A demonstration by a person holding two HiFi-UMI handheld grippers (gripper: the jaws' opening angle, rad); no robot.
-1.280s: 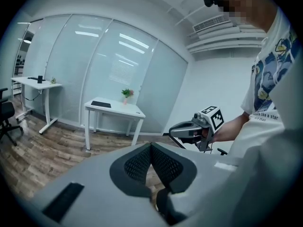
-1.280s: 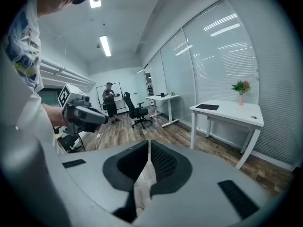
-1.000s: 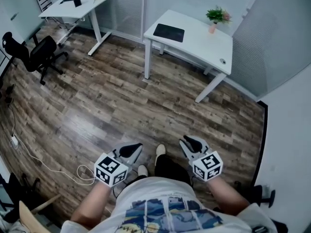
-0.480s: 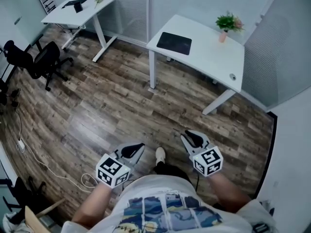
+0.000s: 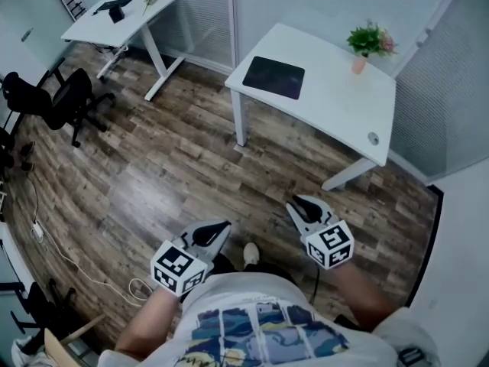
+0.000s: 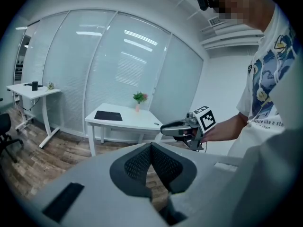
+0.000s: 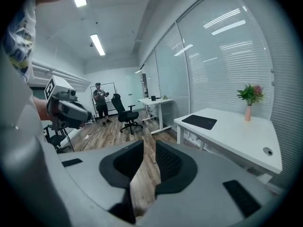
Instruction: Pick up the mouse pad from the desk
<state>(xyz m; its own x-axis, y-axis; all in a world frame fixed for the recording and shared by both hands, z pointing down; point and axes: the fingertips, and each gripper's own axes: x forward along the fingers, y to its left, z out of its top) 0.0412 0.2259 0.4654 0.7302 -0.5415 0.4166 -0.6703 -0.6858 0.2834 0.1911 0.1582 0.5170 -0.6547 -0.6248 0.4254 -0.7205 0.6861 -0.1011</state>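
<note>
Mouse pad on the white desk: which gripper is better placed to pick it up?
Probably the right gripper: it is nearer the mouse pad and its empty jaws stand apart, while the left gripper is shut. Both are far from the desk.

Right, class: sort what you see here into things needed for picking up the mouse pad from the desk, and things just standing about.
Part of the job:
mouse pad
white desk it lies on
left gripper
right gripper

Just standing about:
potted plant on the same desk
black office chair
far desk
</note>
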